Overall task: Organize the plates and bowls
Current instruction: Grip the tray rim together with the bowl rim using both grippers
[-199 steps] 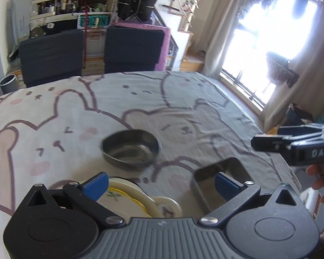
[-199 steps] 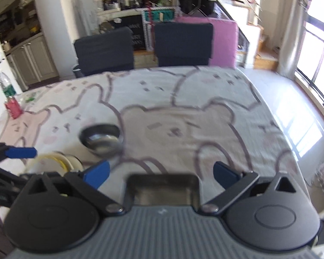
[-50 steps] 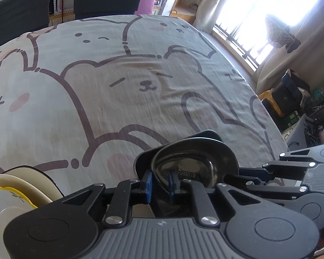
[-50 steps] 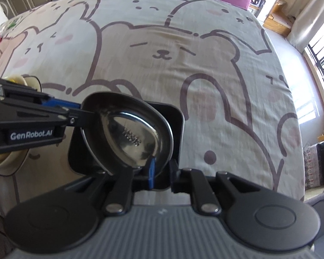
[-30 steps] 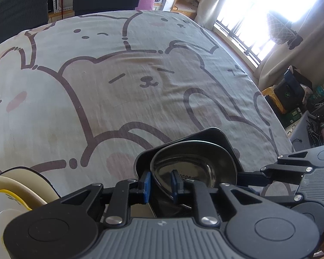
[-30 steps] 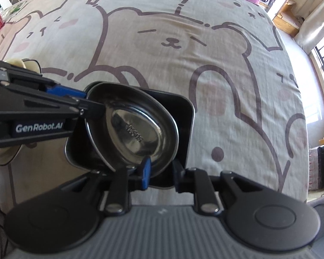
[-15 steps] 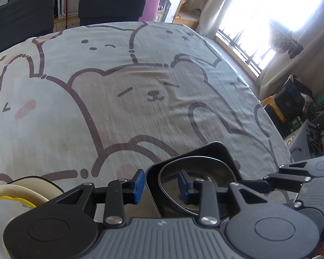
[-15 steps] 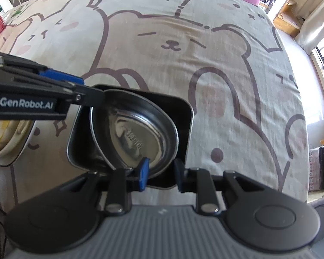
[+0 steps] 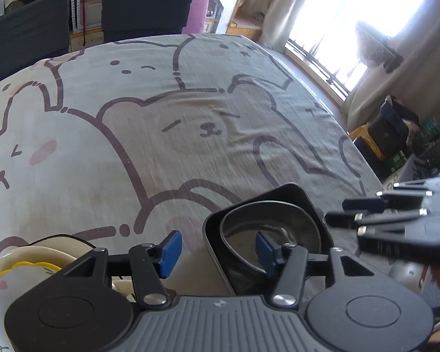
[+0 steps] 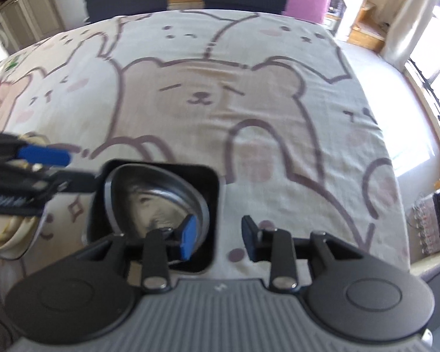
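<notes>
Both claws, my left claw (image 9: 215, 243) and right claw (image 10: 217, 236), have just been opening and stand released around the steel bowl (image 9: 271, 234), nested inside the black square dish (image 9: 293, 193) near the surface's (image 9: 161, 135) front edge. One blue pad (image 10: 187, 236) hangs over the bowl's rim; lifting carelessly could snag and tip it.

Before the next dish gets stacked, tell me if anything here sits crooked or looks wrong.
The metal bowl sits tilted inside the black square dish, leaning toward one side rather than nested flat. Nothing looks spilled or broken. The cream dishes beside it look orderly.
</notes>
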The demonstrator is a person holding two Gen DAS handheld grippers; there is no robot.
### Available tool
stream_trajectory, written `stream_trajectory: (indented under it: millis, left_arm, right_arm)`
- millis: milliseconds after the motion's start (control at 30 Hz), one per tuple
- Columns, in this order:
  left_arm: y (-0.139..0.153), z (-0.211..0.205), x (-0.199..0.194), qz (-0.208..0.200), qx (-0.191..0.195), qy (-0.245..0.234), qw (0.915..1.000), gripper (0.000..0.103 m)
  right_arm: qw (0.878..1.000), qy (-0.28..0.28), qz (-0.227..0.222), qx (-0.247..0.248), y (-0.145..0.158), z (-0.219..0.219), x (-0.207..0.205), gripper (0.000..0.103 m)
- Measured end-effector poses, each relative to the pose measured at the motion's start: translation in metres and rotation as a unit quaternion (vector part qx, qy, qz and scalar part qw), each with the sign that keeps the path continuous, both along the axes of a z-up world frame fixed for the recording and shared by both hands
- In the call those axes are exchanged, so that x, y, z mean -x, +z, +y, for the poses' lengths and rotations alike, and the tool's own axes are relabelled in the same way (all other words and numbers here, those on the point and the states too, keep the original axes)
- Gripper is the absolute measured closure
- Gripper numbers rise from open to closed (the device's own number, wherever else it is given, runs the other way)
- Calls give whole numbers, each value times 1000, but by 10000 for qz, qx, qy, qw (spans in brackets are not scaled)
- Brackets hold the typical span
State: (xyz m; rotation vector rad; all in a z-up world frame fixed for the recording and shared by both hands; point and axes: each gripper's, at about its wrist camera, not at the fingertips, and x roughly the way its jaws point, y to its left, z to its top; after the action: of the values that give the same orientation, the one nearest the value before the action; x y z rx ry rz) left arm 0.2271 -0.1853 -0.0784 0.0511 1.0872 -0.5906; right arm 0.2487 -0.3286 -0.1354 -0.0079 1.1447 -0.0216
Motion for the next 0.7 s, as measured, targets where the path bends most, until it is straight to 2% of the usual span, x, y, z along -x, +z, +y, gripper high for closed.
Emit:
stream_trajectory:
  millis: [100,167,233,300,500,700]
  left_arm:
    - [-1,0,1,-15,-43,-67,10000,52]
    - [-3,0,1,-4,-93,-91,9999,55]
    - [-5,-2,1,1,-213,-156,9997,69]
    - [-8,-3,0,28,-277,-180,9995,73]
    - [-16,-4,-2,101,-349,-231,9991,73]
    - [-23,-3,-4,242,-368,-222,9988,73]
  right_arm:
    - [9998,-179,29,-61,-4,-13,-3,80]
    - [9997,-208,36,-136,-8,-18,-4,82]
    - [9994,-171,35,-293,-10,-22,-6,83]
    - [9988,-125,47,-473,-12,-22,-7,84]
    - [9989,-10,120,-443,-16,-17,-12,92]
    - [9982,-6,165,-572,-22,-19,-16,95]
